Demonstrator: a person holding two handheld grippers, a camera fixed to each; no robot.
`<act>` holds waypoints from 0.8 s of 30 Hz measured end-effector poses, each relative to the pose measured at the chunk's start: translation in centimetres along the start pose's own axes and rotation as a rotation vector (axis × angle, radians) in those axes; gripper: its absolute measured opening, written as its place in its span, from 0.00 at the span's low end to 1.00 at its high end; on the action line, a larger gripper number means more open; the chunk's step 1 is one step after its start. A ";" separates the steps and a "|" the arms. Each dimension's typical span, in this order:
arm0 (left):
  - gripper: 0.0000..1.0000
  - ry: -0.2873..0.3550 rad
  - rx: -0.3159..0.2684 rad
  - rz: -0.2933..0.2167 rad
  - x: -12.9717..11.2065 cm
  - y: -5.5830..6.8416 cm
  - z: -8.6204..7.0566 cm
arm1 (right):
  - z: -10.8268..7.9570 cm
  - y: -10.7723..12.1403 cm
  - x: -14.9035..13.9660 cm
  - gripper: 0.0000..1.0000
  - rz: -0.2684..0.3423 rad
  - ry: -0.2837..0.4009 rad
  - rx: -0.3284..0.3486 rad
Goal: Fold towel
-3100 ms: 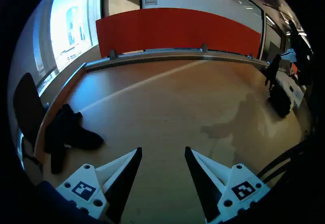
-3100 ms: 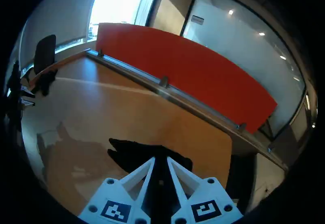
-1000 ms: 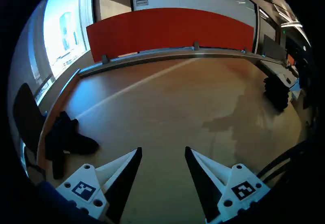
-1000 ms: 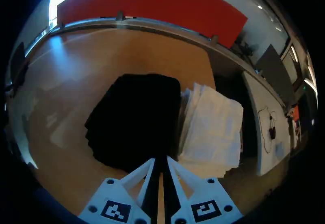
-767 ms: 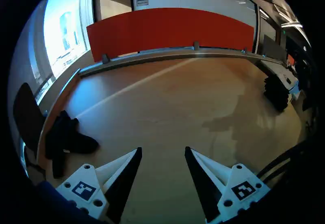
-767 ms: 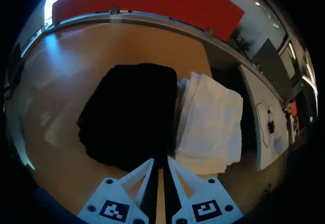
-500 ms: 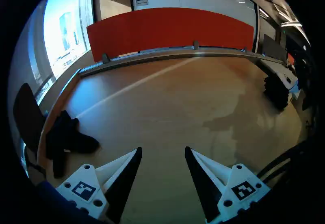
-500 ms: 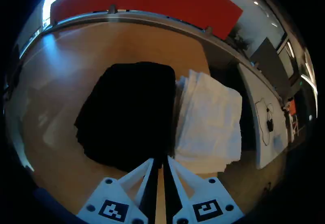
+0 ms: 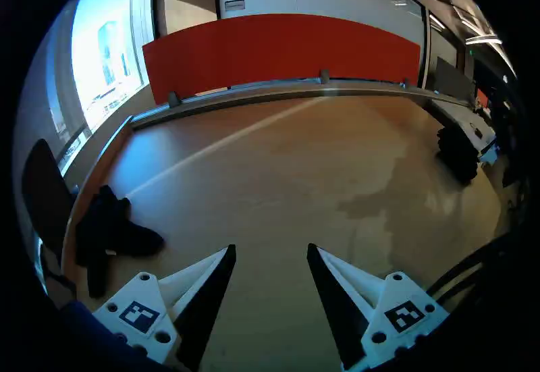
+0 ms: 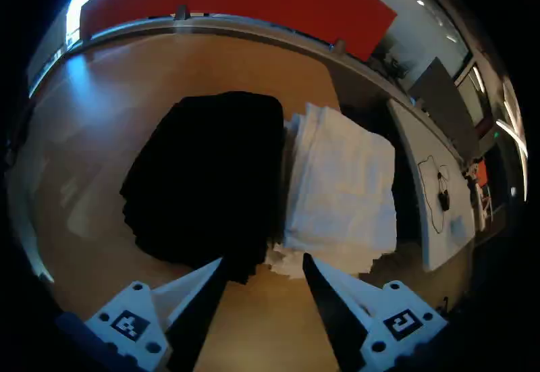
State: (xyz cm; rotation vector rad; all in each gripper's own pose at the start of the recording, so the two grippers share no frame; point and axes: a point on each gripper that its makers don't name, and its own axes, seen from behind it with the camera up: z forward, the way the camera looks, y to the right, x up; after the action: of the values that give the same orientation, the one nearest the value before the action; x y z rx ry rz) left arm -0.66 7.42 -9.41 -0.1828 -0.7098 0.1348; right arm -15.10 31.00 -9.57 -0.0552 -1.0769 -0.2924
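Towels: black stack [image 10: 202, 176] beside white stack [image 10: 341, 183], lengthwise away from empty, wide-open right tongs [image 10: 262, 257]; left tongs [image 9: 271, 246] likewise.

Folded black towels [image 10: 206, 176] lie flat, stacked; folded white towels [image 10: 341, 183] lie just beside them.

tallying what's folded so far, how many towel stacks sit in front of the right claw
2: a black stack on the left and a white stack beside it on the right, both on the wooden table just ahead of the right claw. Others may lie out of view.
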 end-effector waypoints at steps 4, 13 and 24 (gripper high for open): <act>0.78 0.004 -0.002 0.002 0.2 0.0 -0.1 | -0.1 -0.3 0.2 1.00 0.006 0.011 0.000; 0.78 0.010 -0.004 -0.001 0.3 -0.3 -0.3 | -0.7 -1.0 1.3 1.00 0.005 0.057 -0.003; 0.78 0.023 -0.005 -0.002 0.8 -0.6 -0.4 | -3.8 -2.8 6.3 1.00 0.095 0.254 0.007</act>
State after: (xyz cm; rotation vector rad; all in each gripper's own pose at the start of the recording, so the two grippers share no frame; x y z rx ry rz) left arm 0.22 6.93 -9.08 -0.1886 -0.6877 0.1289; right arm -9.82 26.28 -6.15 -0.0615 -0.8209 -0.2039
